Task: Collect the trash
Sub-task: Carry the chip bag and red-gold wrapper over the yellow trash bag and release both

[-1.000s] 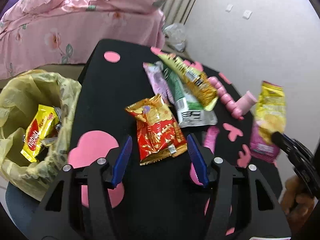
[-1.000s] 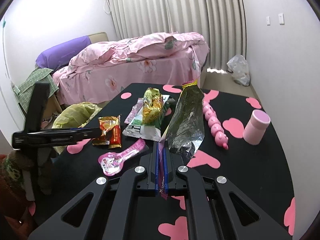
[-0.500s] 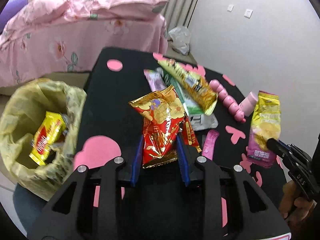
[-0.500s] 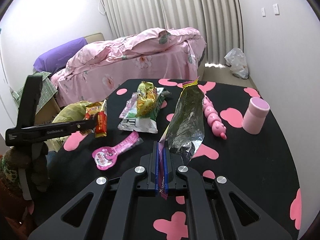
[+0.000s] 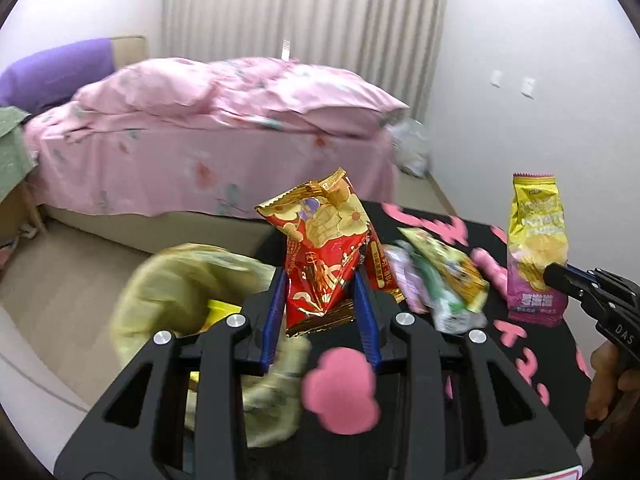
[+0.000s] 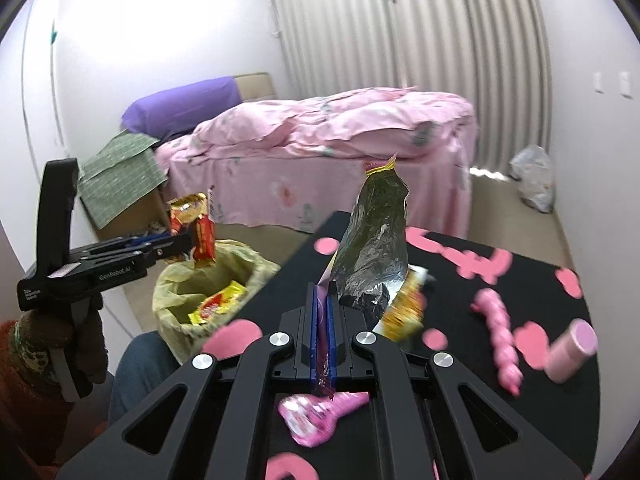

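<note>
Two grippers each hold a wrapper. Left gripper, jaws just closed partway, clamps the red snack bag at frame centre, beside the trash bag. Right gripper, jaws tight, pinches the yellow chip bag at right.

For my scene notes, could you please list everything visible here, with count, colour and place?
red snack packet: one, red-gold, in left claw
chip packet: one, yellow-purple, in right claw
bin bag: one, yellow-green, beside table
table: one, black, pink shapes
loose wrappers: several, mixed, on table
pink wrapper: one, on table
bead toy: one, pink, on table
cup: one, pink, lying on table
bed: one, pink, behind
claws: two, black, both shut on packets
</note>
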`<move>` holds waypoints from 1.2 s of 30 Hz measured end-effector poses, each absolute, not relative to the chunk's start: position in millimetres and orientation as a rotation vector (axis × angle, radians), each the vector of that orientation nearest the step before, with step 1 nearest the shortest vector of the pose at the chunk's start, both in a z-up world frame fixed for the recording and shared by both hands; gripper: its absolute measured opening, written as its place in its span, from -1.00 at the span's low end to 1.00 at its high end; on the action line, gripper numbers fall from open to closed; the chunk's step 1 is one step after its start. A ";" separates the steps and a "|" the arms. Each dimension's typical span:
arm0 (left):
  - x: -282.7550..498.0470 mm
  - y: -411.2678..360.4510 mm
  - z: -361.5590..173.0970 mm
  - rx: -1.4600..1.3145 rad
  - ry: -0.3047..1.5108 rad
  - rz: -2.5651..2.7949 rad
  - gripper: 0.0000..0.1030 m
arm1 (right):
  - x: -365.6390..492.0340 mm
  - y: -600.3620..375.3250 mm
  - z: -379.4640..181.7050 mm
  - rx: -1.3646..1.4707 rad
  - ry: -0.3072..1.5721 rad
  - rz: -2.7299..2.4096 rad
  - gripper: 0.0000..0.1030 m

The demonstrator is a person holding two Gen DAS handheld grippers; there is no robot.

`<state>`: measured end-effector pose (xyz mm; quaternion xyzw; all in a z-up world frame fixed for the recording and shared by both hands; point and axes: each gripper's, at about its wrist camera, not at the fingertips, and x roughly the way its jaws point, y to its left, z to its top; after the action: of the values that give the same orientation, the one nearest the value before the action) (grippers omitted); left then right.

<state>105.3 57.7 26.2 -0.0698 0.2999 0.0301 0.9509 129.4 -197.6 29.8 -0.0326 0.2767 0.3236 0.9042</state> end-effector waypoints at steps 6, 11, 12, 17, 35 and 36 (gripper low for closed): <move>98.0 118.7 22.3 -0.224 0.592 0.192 -0.38 | 146.5 -136.6 35.4 -0.093 0.599 0.760 -0.90; 91.3 155.7 8.1 -0.299 0.604 0.245 -0.38 | 159.3 -84.1 34.8 -0.101 0.626 0.852 -0.90; 89.3 158.9 5.3 -0.305 0.608 0.252 -0.38 | 160.6 -76.7 33.8 -0.104 0.630 0.865 -0.90; 88.8 167.2 -12.6 -0.316 0.649 0.275 -0.38 | 172.9 -37.0 18.3 -0.120 0.679 0.935 -0.90; 121.7 192.0 -85.1 -0.371 0.817 0.334 -0.38 | 218.7 26.1 -58.6 -0.175 0.918 1.049 -0.91; 122.2 192.3 -86.7 -0.372 0.819 0.335 -0.38 | 219.5 27.5 -61.3 -0.181 0.926 1.049 -0.91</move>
<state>122.2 192.3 -86.7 -0.1791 0.3941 0.1610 0.8869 219.5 27.5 -61.3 -0.0831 0.4254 0.4820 0.7615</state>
